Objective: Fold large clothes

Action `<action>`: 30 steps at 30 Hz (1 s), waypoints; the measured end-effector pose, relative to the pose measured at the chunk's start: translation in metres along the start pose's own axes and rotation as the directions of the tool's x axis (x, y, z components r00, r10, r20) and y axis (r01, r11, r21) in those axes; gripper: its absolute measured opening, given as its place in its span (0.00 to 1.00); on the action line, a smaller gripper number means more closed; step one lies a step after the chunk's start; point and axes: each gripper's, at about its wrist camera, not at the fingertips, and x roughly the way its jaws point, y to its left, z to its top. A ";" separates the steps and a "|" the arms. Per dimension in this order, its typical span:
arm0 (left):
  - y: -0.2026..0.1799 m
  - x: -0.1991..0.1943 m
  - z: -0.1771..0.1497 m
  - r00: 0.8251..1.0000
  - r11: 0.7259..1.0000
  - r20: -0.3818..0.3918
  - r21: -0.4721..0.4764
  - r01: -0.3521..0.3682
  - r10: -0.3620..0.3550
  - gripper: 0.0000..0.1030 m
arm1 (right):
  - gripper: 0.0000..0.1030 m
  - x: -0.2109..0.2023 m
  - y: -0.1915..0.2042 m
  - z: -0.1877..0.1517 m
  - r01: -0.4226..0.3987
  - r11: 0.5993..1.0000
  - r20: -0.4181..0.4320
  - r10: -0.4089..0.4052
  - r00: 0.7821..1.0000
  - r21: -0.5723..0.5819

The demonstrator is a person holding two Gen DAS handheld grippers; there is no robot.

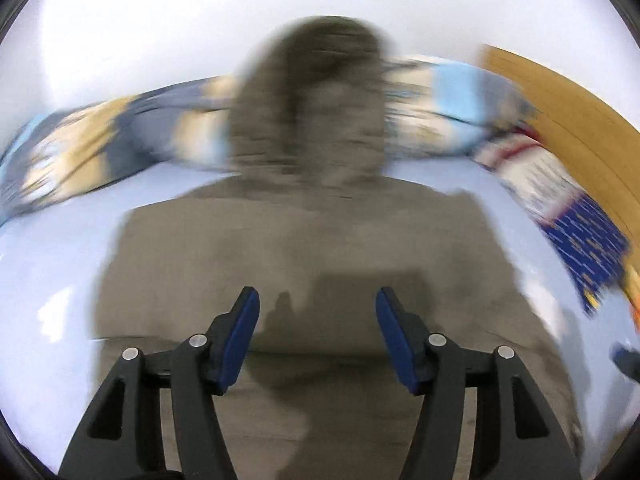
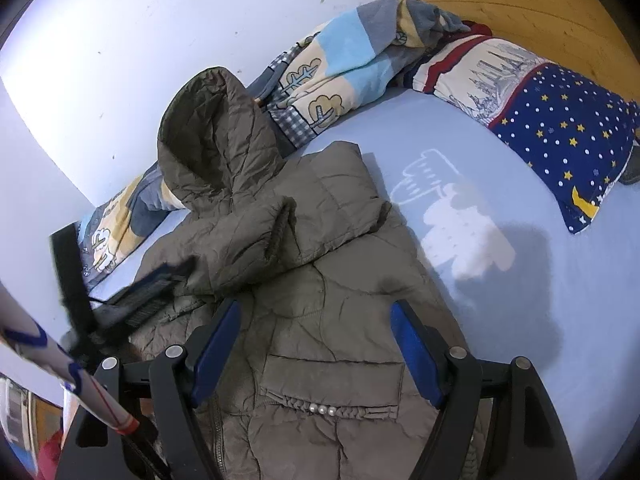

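Note:
An olive-grey hooded puffer jacket lies on the light blue bed sheet, front up, hood toward the wall, with one sleeve folded across the chest. My right gripper is open and empty above the jacket's chest, over a pocket with pearl trim. In the left wrist view, which is motion-blurred, the jacket fills the middle and my left gripper is open and empty above it. The left gripper also shows blurred in the right wrist view, at the jacket's left side.
A patterned blanket lies bunched along the white wall. A pillow with navy starred and city prints rests against the wooden headboard at right. A person's sleeve shows at lower left.

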 end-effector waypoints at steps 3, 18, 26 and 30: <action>0.065 0.009 0.007 0.993 0.981 -0.020 -0.155 -0.118 0.117 0.58 | 0.78 0.004 0.001 -0.002 -0.007 1.000 -0.018 0.007 1.000 0.006; 0.105 0.033 -0.018 0.983 0.971 -0.154 -0.204 -0.128 0.097 0.58 | 0.78 0.023 0.009 -0.005 0.003 1.000 -0.059 -0.004 0.998 -0.009; 0.083 -0.048 -0.077 0.977 0.981 -0.188 -0.140 -0.131 0.104 0.58 | 0.78 0.028 0.005 -0.004 -0.043 0.999 -0.072 0.046 0.996 0.031; 0.080 -0.078 -0.115 0.980 0.977 -0.191 -0.190 -0.100 0.063 0.59 | 0.78 0.038 -0.003 -0.003 -0.123 0.988 -0.087 0.131 0.988 0.095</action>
